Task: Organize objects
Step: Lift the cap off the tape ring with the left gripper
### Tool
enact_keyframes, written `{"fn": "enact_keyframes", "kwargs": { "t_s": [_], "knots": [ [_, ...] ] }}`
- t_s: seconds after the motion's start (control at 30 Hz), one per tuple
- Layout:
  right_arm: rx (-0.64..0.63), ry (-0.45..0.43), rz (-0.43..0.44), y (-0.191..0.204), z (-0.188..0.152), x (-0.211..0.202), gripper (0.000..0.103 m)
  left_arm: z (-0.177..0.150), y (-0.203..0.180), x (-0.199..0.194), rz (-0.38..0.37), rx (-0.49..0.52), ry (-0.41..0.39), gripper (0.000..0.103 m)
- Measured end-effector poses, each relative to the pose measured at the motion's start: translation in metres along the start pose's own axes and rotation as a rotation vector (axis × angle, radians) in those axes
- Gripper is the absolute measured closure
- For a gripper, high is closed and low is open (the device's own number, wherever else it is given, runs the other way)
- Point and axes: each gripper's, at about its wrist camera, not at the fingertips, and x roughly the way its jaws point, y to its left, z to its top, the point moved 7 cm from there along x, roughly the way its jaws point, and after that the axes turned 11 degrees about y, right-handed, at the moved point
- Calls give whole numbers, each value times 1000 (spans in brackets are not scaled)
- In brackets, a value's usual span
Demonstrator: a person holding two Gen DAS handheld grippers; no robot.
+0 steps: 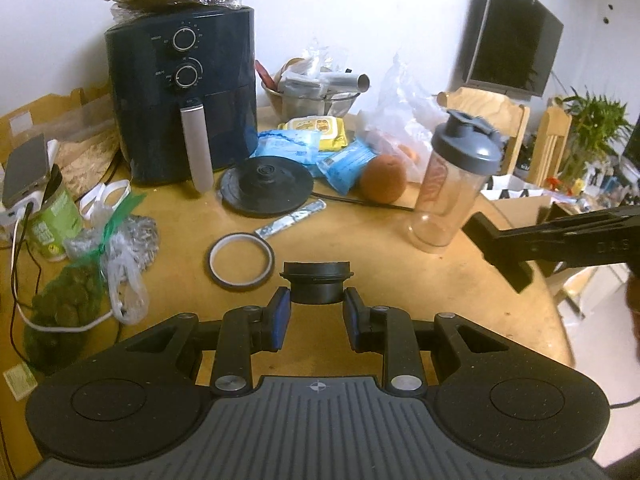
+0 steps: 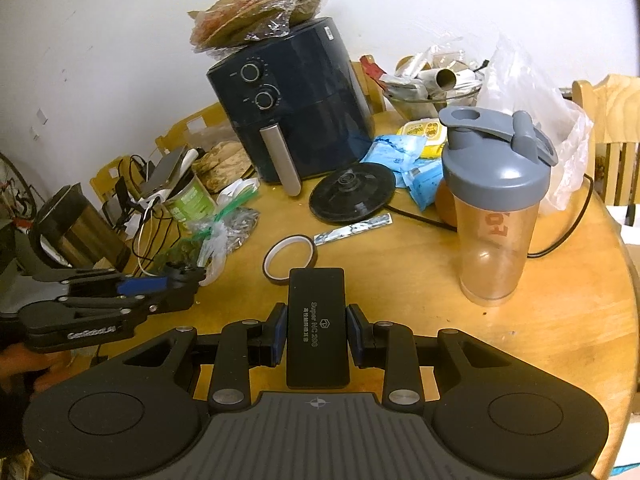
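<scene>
My left gripper is shut on a small black round cap-like part, held above the wooden table. In the right wrist view the left gripper shows at the left edge with the part in its tips. My right gripper is shut on a flat black rectangular box labelled "Super NC 200". The right gripper enters the left wrist view from the right. A roll of tape lies on the table just ahead; it also shows in the right wrist view.
A clear shaker bottle with grey lid stands right. A dark air fryer stands at the back, a black kettle base and foil strip before it. Bags, a green can and cables crowd the left. A bowl holds clutter.
</scene>
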Motion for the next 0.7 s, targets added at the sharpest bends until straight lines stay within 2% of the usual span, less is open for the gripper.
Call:
{"fn": "enact_keyframes", "kwargs": {
  "t_s": [0.57, 0.7],
  "knots": [
    [-46, 24, 48, 3, -15, -7, 69, -27, -28, -23, -51, -106, 39, 75],
    [-52, 27, 59, 1, -19, -9, 69, -30, -28, -25, -35, -132, 39, 75]
  ]
}}
